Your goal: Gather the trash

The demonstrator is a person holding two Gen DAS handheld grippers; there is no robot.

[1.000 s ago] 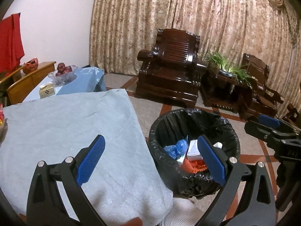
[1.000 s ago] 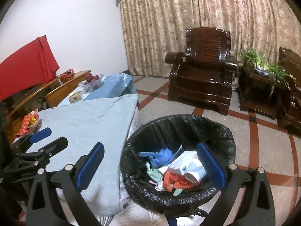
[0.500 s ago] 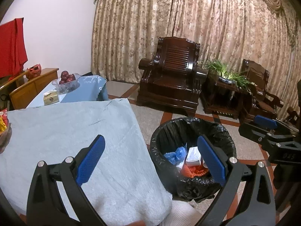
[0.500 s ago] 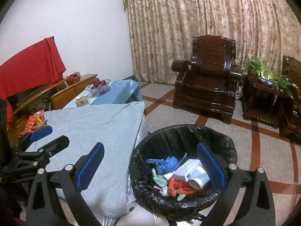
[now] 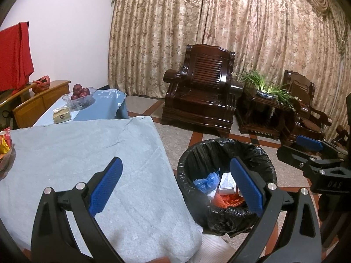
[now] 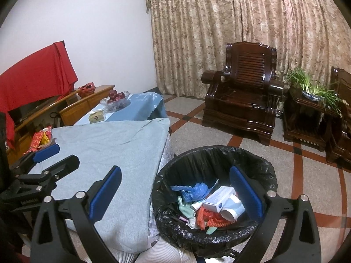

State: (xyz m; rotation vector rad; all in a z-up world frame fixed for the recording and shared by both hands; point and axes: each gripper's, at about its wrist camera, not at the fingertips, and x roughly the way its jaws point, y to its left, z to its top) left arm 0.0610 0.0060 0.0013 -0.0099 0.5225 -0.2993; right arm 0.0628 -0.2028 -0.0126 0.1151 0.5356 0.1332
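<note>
A round bin lined with a black bag stands on the floor beside the table. Inside lie a blue plastic bag, a white box, a white cup and orange netting. My left gripper is open with nothing between its blue pads, hovering over the table's right edge and the bin. My right gripper is open too, above the bin's left rim. Each gripper shows at the edge of the other's view.
A table under a pale blue-grey cloth fills the left. A snack packet lies at its far left. Behind are a fruit bowl, a tissue box, dark wooden armchairs and a plant.
Both grippers have risen and pulled back a little, so the bin and table look smaller and lower. Both stay open, and the trash in the bin has not moved.
</note>
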